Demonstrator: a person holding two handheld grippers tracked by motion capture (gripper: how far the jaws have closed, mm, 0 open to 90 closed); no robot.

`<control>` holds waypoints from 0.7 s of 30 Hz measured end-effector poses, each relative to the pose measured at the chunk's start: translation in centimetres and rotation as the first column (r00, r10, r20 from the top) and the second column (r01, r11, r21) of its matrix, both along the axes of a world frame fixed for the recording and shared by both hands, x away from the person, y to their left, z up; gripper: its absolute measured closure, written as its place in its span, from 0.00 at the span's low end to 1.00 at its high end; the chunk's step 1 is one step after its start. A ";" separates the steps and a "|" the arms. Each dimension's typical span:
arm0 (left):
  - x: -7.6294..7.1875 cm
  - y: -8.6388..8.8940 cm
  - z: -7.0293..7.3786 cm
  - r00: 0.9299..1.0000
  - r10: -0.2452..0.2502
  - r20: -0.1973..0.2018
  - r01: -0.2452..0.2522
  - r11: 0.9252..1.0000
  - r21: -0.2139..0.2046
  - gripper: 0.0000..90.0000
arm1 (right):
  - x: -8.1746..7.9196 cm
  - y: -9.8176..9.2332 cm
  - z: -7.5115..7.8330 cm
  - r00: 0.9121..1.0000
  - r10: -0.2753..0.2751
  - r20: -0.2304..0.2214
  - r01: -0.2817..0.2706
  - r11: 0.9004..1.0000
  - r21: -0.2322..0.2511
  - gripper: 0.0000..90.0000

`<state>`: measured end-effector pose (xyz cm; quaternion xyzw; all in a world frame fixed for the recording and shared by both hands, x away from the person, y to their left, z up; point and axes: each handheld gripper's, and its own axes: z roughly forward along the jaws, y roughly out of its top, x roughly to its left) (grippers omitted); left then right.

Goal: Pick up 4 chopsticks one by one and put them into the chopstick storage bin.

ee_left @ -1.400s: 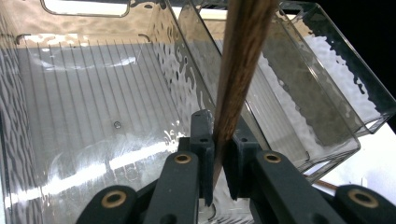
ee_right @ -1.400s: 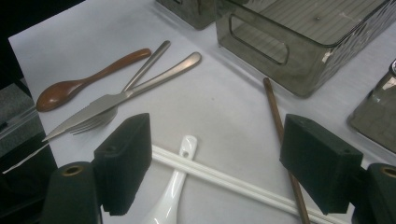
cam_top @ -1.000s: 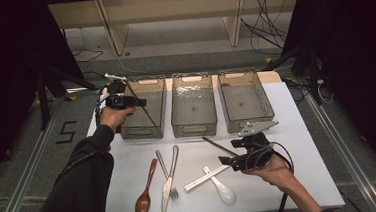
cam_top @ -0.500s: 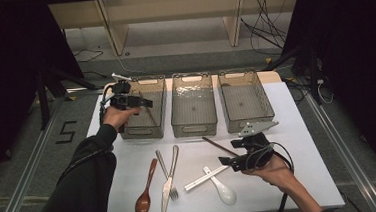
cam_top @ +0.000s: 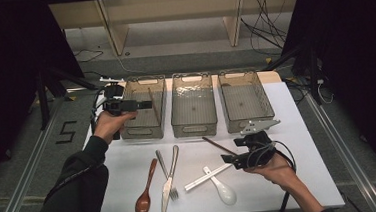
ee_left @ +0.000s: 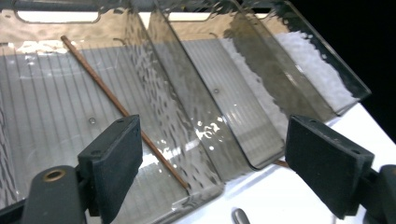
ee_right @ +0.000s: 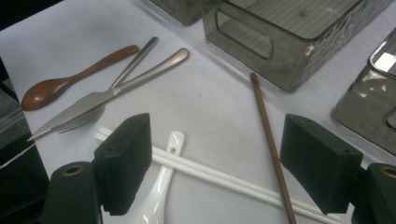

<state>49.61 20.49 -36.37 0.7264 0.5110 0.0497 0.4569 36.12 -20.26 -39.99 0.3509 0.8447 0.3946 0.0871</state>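
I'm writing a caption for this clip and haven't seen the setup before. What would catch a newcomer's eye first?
Three clear bins stand in a row across the far side of the white table; the left one holds a single brown chopstick. Just beside it hangs the left gripper, jaws just opened with nothing between them. Nearer the person lie a wooden spoon, knife, fork, white spoon and white chopsticks, with the open right gripper beside them.

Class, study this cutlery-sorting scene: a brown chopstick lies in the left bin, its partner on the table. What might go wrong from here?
1. The brown chopstick passes under the white chopsticks between the right hand-held gripper's open jaws; closing might catch both.
2. The white spoon underlies those white chopsticks, so lifting may drag it.
3. The left hand-held gripper, jaws just opened, hangs near the left bin's wall and might knock it.
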 end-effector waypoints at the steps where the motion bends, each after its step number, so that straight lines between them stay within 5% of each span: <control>1: -0.3 0.1 0.0 1.000 -0.003 0.007 0.003 1.000 -0.002 0.20 | 0.1 -0.1 0.0 1.000 -0.005 -0.002 0.005 1.000 -0.005 0.29; 10: -4.1 0.6 -0.4 0.997 -0.041 0.060 0.044 0.998 -0.047 0.19 | 1.1 -0.7 -0.6 0.999 -0.048 -0.022 0.046 0.997 -0.057 0.30; 13: -5.3 0.7 -0.5 0.996 -0.048 0.072 0.051 0.998 -0.034 0.18 | 1.4 -0.9 -0.8 0.997 -0.056 -0.043 0.053 0.995 -0.087 0.30; 21: -9.0 0.7 -1.4 0.989 -0.073 0.126 0.078 0.996 -0.037 0.17 | 2.5 -1.9 -2.0 0.990 -0.103 -0.096 0.079 0.972 -0.223 0.37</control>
